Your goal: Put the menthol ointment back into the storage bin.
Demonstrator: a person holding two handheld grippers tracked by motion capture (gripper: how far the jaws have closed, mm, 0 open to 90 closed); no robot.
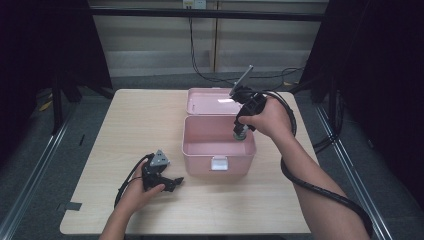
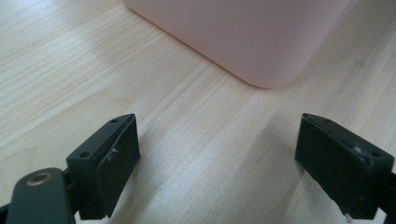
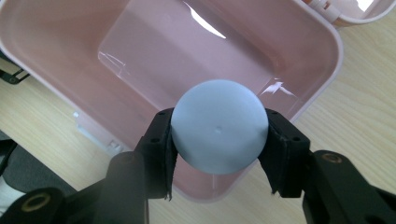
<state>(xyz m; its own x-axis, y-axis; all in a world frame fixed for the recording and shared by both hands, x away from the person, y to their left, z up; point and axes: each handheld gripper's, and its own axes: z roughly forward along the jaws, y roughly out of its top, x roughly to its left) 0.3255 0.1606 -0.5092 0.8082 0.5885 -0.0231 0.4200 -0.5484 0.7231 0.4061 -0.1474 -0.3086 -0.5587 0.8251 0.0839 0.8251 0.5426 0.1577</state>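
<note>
A pale blue ball (image 3: 219,126) is held between the two black jaws of the right tool (image 3: 219,128), which is closed on it from either side. In the right gripper view the ball hangs above the open pink box (image 3: 299,42), over its near wall rather than its middle, and the floor of the box looks bare beneath it. The step in hand appears to be the placing of the ball into the box — the carry is nearly done, the release is not.

In the high view the right tool (image 1: 242,131) is pointed steeply down over the right part of the box (image 1: 200,150), the right hand (image 1: 272,120) is wrapped around its body and the forearm rises from the lower right, with the cable looped behind it.

For the next move the ball would probably need to be brought further inside the rim and lowered toward the floor before the jaws are parted — a round thing released high may bounce or roll.

The left tool (image 1: 170,182) is rested on the counter (image 1: 125,125) just in front of the box's left corner, its jaws spread wide and nothing between them.
</note>
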